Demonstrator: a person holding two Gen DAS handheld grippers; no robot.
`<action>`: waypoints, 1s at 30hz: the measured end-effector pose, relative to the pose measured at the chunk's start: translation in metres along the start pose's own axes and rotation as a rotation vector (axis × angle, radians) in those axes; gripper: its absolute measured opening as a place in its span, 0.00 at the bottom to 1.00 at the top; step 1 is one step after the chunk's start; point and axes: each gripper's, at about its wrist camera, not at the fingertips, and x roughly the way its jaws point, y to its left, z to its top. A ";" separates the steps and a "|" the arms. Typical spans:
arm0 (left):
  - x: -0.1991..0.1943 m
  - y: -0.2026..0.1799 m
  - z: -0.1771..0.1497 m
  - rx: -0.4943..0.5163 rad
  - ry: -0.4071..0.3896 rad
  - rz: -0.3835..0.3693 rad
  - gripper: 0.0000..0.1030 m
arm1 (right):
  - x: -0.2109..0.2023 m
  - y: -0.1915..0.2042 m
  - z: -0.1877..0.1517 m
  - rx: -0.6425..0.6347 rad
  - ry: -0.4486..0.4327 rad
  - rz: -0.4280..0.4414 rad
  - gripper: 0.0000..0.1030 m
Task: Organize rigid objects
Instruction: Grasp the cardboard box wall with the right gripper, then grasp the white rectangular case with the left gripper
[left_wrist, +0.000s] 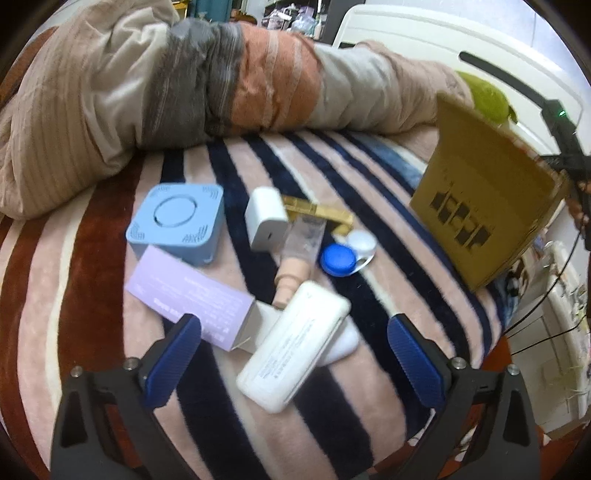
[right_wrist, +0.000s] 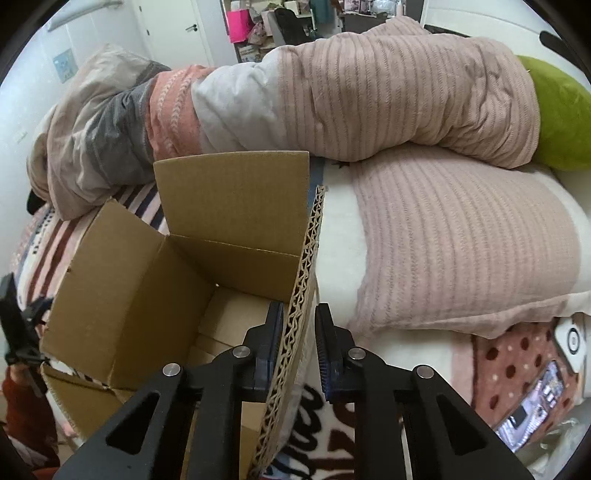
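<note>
Left gripper (left_wrist: 293, 332): jaws spread wide and empty, poised above the white power bank (left_wrist: 293, 349).
Right gripper (right_wrist: 299, 339): jaws narrow, straddling the cardboard box flap (right_wrist: 301, 291); a small gap shows on the right side, so the hold looks loose.
Cardboard box (left_wrist: 484, 206): open, tilted, at the right edge of the striped blanket (left_wrist: 92, 258).
Items to sort: blue square device (left_wrist: 177, 221), white charger (left_wrist: 266, 218), lilac carton (left_wrist: 192, 299), blue contact lens case (left_wrist: 343, 254), all clustered close.
Step in hand, judged: take the power bank across its narrow width, since it overlaps the lilac carton.
Open room: bare blanket between cluster and box; rumpled quilt (left_wrist: 147, 92) blocks the far side.
</note>
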 end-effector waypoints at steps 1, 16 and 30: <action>0.003 0.001 -0.001 -0.010 0.007 0.002 0.91 | -0.001 0.000 0.000 0.000 -0.004 0.003 0.11; 0.003 -0.005 -0.029 0.067 0.024 0.042 0.37 | -0.005 0.006 -0.004 -0.012 -0.015 0.001 0.11; 0.016 0.011 -0.024 -0.062 -0.007 -0.127 0.31 | -0.004 0.005 -0.005 -0.007 -0.011 0.004 0.11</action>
